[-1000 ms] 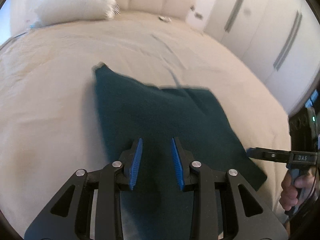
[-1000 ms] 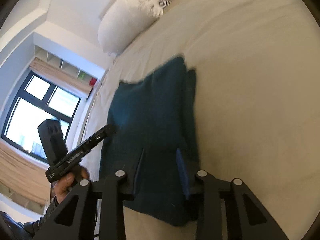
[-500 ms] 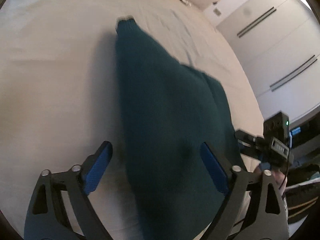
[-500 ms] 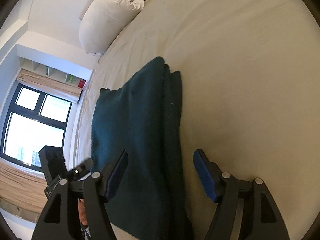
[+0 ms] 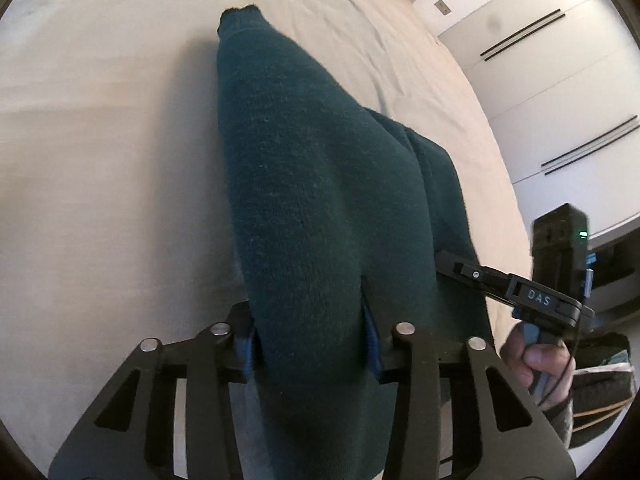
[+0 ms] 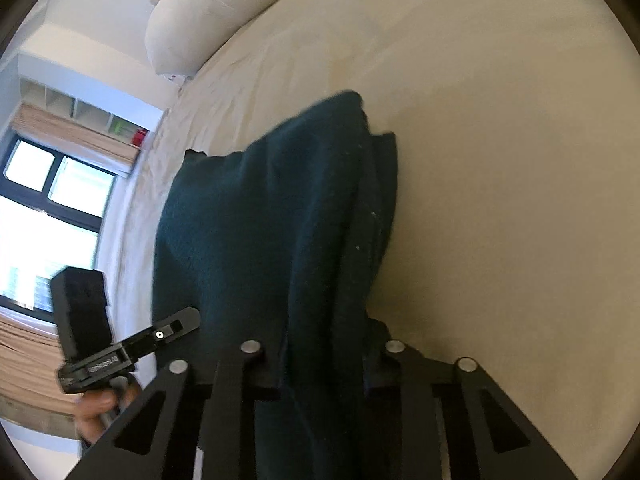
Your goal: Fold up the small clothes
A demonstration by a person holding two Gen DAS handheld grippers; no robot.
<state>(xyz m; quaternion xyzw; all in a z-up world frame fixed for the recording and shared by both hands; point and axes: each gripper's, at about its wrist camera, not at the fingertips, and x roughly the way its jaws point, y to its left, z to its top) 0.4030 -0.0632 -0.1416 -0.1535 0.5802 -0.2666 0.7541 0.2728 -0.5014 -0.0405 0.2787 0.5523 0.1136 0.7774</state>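
The bed (image 5: 100,160) fills both views, its cream sheet bare apart from a pillow (image 6: 208,20) at the upper left of the right view and wardrobe doors (image 5: 560,80) at the upper right of the left one. On the sheet lies the knit (image 5: 304,200) — dark teal, running from the bottom centre of each frame up toward the middle, already doubled over, with a second layer showing along its right edge (image 6: 380,200).

My left gripper (image 5: 310,344) is closing on the near end of the knit; the wool bulges between the blue pads (image 5: 370,344) and they look pressed into it. My right gripper (image 6: 322,364) is closing too, on the stacked edge at the bottom centre of its view, cloth bunched tight between the fingers.

So one fold looks done, I judge — what is left is to lift this near end, carry it over to the far end, and smooth the bundle
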